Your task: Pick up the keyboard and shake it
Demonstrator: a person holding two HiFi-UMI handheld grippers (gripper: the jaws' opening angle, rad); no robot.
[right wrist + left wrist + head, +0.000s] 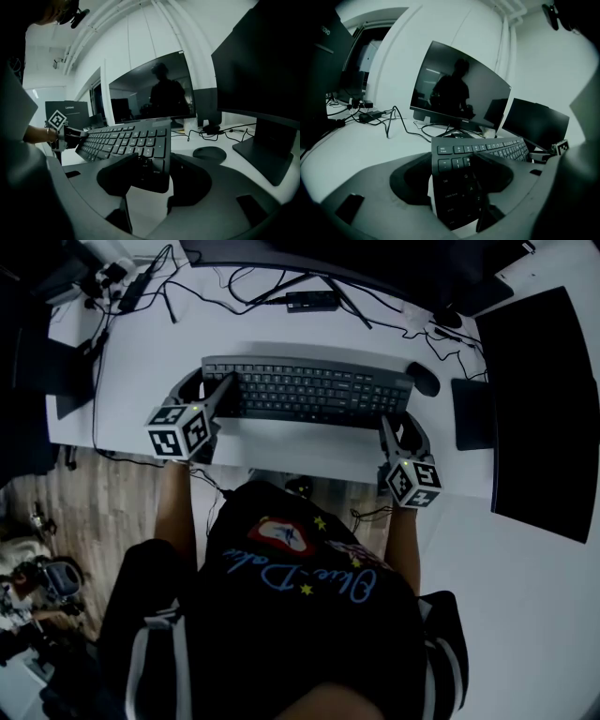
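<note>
A dark full-size keyboard (309, 390) lies crosswise over the white desk (150, 352), with a gripper at each end. My left gripper (208, 390) is shut on its left end; in the left gripper view the keyboard (457, 197) sits pinched between the jaws of the left gripper (454, 178). My right gripper (401, 423) is shut on the right end. In the right gripper view the keyboard (136, 140) hangs a little above the desk, its corner inside the right gripper (152, 173).
A black mouse (424, 379) sits just past the keyboard's right end. A large dark monitor (534, 409) fills the right side, another monitor (459, 91) stands behind the keyboard. Cables (141, 287) and a small hub (312, 301) lie at the back.
</note>
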